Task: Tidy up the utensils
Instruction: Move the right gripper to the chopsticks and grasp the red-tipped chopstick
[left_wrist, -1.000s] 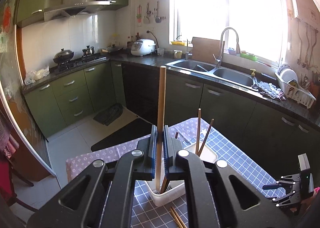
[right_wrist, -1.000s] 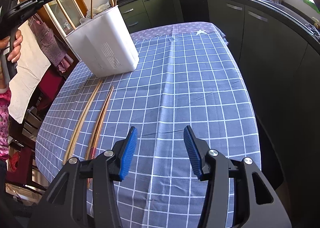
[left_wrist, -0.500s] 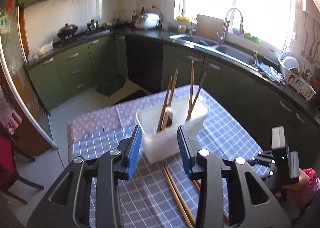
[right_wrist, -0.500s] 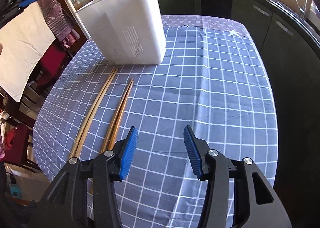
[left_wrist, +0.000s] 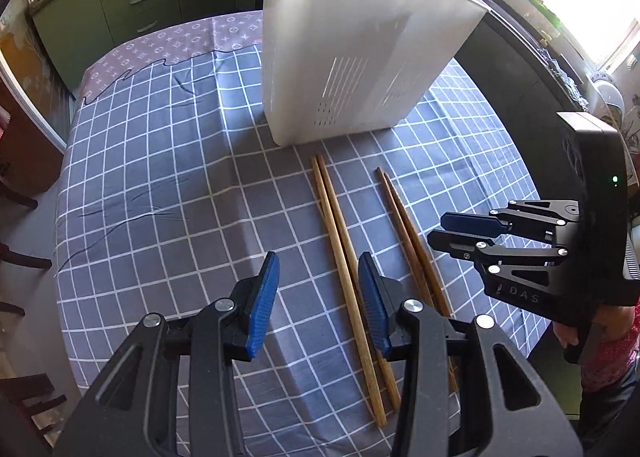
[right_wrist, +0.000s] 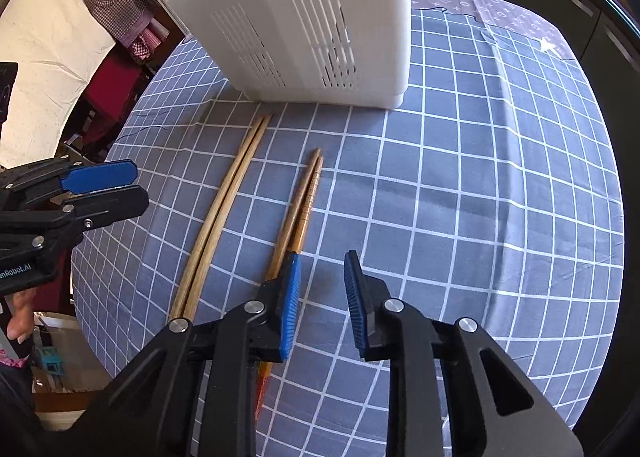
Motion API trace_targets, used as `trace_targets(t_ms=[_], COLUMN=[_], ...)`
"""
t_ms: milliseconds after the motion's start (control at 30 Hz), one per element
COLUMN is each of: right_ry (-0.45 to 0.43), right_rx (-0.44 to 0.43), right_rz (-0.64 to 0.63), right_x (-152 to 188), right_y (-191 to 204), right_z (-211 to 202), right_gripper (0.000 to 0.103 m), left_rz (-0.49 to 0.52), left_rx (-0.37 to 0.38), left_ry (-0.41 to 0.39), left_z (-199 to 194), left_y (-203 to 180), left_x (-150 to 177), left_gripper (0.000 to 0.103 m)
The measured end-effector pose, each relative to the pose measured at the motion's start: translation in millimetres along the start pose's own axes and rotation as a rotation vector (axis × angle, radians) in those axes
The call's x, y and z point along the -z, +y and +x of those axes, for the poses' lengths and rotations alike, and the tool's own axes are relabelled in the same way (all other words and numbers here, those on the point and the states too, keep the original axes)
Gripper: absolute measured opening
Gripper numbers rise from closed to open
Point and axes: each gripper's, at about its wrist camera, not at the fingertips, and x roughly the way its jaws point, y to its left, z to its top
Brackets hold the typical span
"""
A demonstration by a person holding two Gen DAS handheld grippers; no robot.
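Ribbed blue-padded left tongs [left_wrist: 316, 297] gape empty; right tongs [right_wrist: 320, 297] are closing, empty, beside slender wooden chopsticks [right_wrist: 298, 209].

Both wrist cameras look steeply down along their fingers, close above the checked tablecloth [left_wrist: 168, 185]; both views share the white utensil holder [left_wrist: 352, 57] ahead.

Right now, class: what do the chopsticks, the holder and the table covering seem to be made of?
Chopsticks: likely wood or bamboo; tan, matte, faint grain.
Holder: probably plastic; white, smooth, slightly translucent, moulded slots.
Table covering: looks like cloth; it creases, printed grid.
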Motion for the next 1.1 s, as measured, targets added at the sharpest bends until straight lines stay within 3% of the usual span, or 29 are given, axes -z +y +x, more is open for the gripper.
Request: trace_targets(t_ms=[267,533,600,833,1100], right_ry=[0.023,0.045,0.045,0.032,0.008], right_rx=[0.066,0.144,0.172,0.209,0.186], right_rz=[-0.042,-0.118,-0.135,-0.073,-0.079], right_x=[-5,-9,-12,-7,-1], right_y=[19,42,44,4,-7], right_z=[9,22,25,13,7], right_gripper=[0.018,0.017,0.012,0.010,0.010], left_rz=[0.001,-0.024,-0.039,-0.074,-0.071], left_rx=[-0.016,0.016,0.034,0.051,-0.013], left_ry=[0.031,0.075,0.093,0.147,0.167], left_z=[7,17,19,38,63], left_y=[1,-2,-1,0,-6], left_x=[0,1,0,-10,-23], left_gripper=[0.039,0.040,0.040,0.040,0.039])
